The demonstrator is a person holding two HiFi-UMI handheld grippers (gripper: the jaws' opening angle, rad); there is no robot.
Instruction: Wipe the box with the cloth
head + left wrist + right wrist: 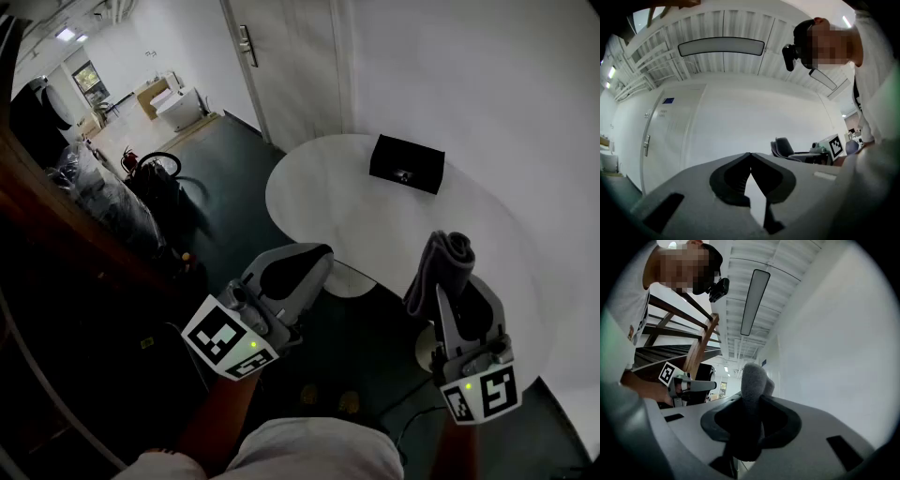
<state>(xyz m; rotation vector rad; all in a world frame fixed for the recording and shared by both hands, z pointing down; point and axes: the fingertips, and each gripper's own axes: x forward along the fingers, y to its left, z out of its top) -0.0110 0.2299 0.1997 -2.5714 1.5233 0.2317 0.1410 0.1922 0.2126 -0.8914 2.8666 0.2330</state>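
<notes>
**A:** While the head view looks steeply down, where does the task's thing sit?

**B:** The black box lies flat on the white round table, toward its far side and near the wall. It is well apart from both grippers, which are held off the table's near edge.

**A:** And the grippers in that view?

**B:** The left gripper is at the left with its dark jaws pointing toward the table. The right gripper is at the right, and a grey cloth stands up out of its jaws, folded over at the top.

**A:** What does the left gripper view show?

**B:** Its jaws meet at the tips with nothing between them. Beyond them are a pale wall and a white door at the left. The box does not show here.

**A:** And the right gripper view?

**B:** The jaws are clamped on the cloth, which fills the gap between them and rises above the tips as a rounded grey fold. The left gripper shows off to the left, under a long ceiling light.
</notes>
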